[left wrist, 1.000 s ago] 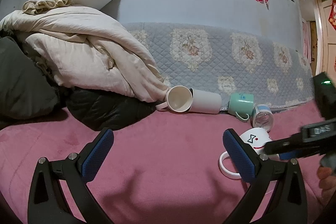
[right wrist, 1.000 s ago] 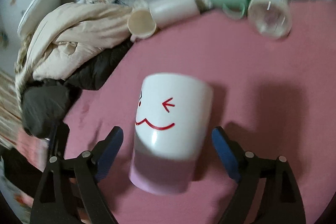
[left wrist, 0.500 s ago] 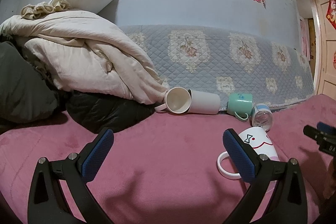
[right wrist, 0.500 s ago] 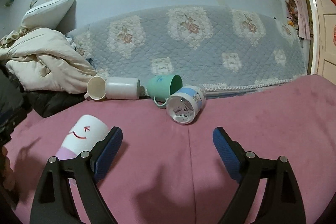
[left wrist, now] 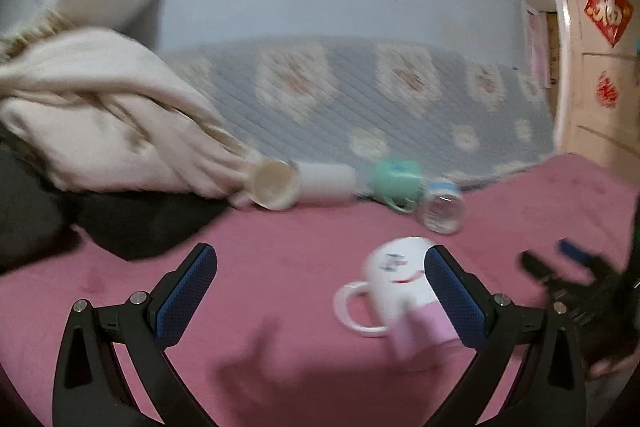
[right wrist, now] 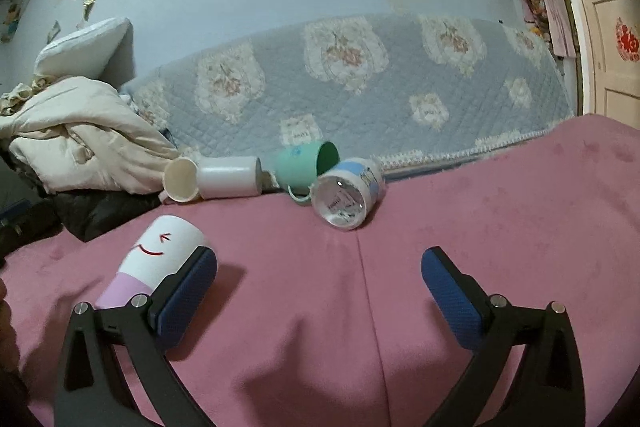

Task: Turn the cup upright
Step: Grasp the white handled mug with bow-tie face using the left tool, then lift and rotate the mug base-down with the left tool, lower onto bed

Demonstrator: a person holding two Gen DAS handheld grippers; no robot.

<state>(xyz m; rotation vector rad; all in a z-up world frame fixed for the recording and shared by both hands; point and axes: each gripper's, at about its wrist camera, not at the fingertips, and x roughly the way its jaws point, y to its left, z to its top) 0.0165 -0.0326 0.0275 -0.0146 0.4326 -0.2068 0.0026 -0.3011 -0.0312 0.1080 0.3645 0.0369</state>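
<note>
**Smiley mug still mouth-down, both grippers free**

Swung away from the mug over the last second, the right gripper (right wrist: pixel 319 285) now looks across the bed rather than down at the cup, and the left gripper (left wrist: pixel 320 291) has shifted so the mug sits nearer the middle of its view.

Largest first: the pink plush bedspread (right wrist: pixel 500 211) carries everything, with a quilted blue-grey floral cover (right wrist: pixel 360 75) at the back and a heap of cream bedding (right wrist: pixel 80 131) on the left. Along the back lie a cream cylindrical mug (right wrist: pixel 180 181), a white plastic tumbler (right wrist: pixel 230 177), a mint-green mug (right wrist: pixel 304 161) and a clear jar with a blue label (right wrist: pixel 346 195), all on their sides.

The white ceramic mug with a red smiley face and pink band (left wrist: pixel 400 279) stands base-up, handle toward the left. It sits just behind the left gripper's right finger; in the right wrist view it lies outside the fingers, beyond the left pad.

Both grippers gape wide and hold nothing.

The flip looks not yet done, judging by the mug's inverted pose. Next seems to call for centring one gripper on the mug body, closing firmly, lifting clear of the soft spread and rotating it mouth-up.
</note>
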